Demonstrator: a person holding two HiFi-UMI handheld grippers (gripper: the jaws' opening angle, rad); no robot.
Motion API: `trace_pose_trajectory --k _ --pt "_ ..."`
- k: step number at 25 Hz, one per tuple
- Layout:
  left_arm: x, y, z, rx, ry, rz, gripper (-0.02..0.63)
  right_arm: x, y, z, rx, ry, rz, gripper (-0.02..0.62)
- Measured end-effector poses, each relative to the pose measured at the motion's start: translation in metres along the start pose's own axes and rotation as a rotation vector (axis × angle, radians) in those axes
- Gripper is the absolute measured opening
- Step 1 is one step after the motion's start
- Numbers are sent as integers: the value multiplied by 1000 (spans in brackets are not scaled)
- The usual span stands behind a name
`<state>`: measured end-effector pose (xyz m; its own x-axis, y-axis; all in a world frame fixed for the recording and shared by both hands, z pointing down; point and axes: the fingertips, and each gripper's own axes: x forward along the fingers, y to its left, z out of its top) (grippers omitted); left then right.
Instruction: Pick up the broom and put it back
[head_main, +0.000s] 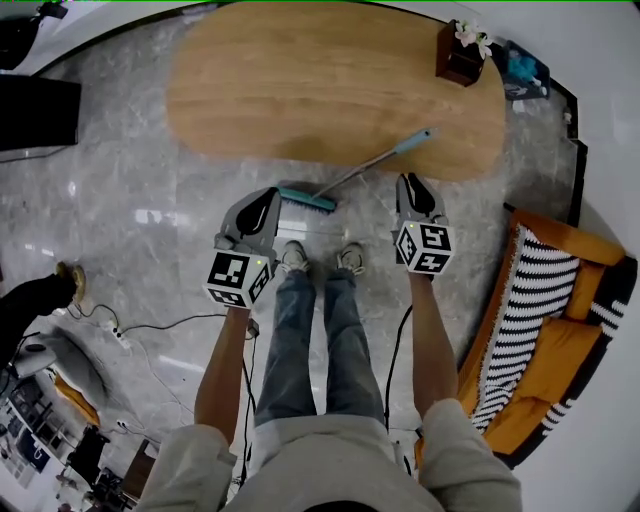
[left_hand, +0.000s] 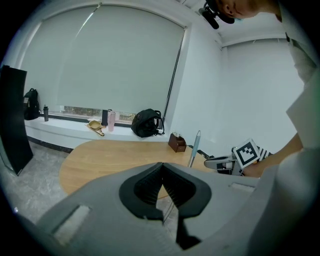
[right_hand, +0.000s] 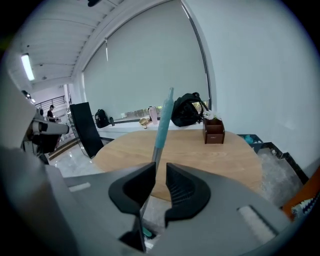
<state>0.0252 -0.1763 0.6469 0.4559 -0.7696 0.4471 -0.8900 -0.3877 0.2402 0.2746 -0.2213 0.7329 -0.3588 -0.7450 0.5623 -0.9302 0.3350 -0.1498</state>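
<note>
Marble floor (head_main: 130, 180); broom (head_main: 360, 172) leans against wooden table (head_main: 300, 80)

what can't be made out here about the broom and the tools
Broom head's left end: head view, covered by the left tool.
Lower broom shaft: right gripper view, behind the right tool's jaw, so contact there is unclear.
Brown box's contents: head view, too small.

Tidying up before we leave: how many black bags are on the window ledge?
2. A black backpack sits on the window ledge behind the wooden table; a second black bag sits at the ledge's far left. Others may be hidden.
</note>
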Motion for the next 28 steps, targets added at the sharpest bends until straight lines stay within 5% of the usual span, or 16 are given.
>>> trace_pose_trajectory --k 10,28 --pt "-6 -17 47 23 -60 -11 -4 -66 0 17 13 -34 -97 0" --pt "-60 -45 178 70 -170 4 -5 -167 11 182 -67 -217 -112 0"
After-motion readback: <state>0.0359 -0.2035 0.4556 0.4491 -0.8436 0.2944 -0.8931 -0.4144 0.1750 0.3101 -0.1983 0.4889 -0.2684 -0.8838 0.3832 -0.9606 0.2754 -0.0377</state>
